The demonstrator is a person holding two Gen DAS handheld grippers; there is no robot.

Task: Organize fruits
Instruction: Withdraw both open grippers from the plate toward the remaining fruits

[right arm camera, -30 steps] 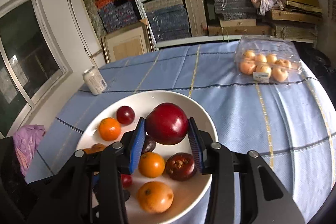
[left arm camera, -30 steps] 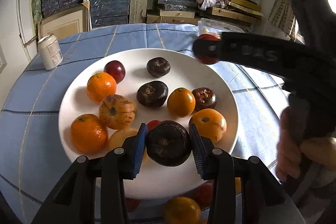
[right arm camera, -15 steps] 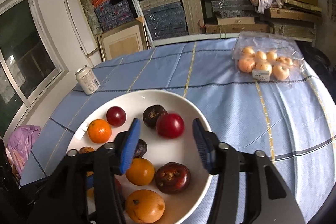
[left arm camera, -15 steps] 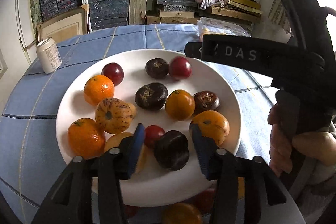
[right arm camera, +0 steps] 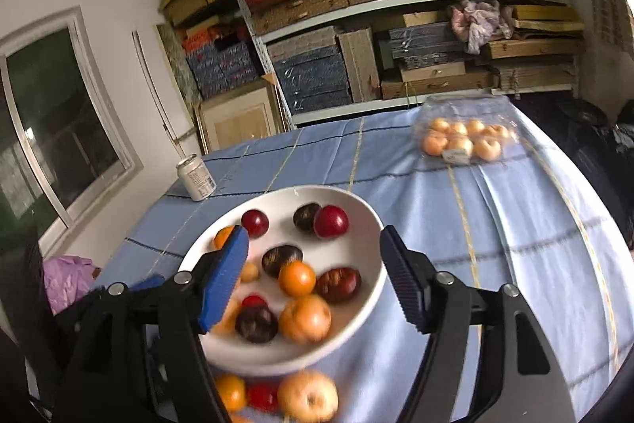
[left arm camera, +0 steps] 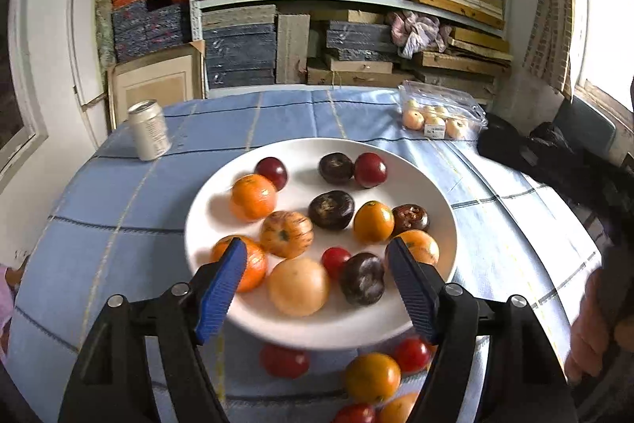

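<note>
A white plate holds several fruits: oranges, dark purple fruits, red ones and a striped one. The dark purple fruit lies near the plate's front edge. The red fruit lies at the back beside another dark one; it also shows in the right wrist view. My left gripper is open and empty, above the plate's front edge. My right gripper is open and empty, above the plate. Loose fruits lie on the cloth in front of the plate, also in the right wrist view.
A drink can stands at the back left of the blue-clothed table. A clear plastic box of pale fruits sits at the back right. Shelves of stacked boxes are behind the table. The right-hand gripper body is at the right.
Both grippers have opened and let go: the left released the dark purple fruit at the plate's front, the right released the red fruit at the back. Both have drawn back and up.
</note>
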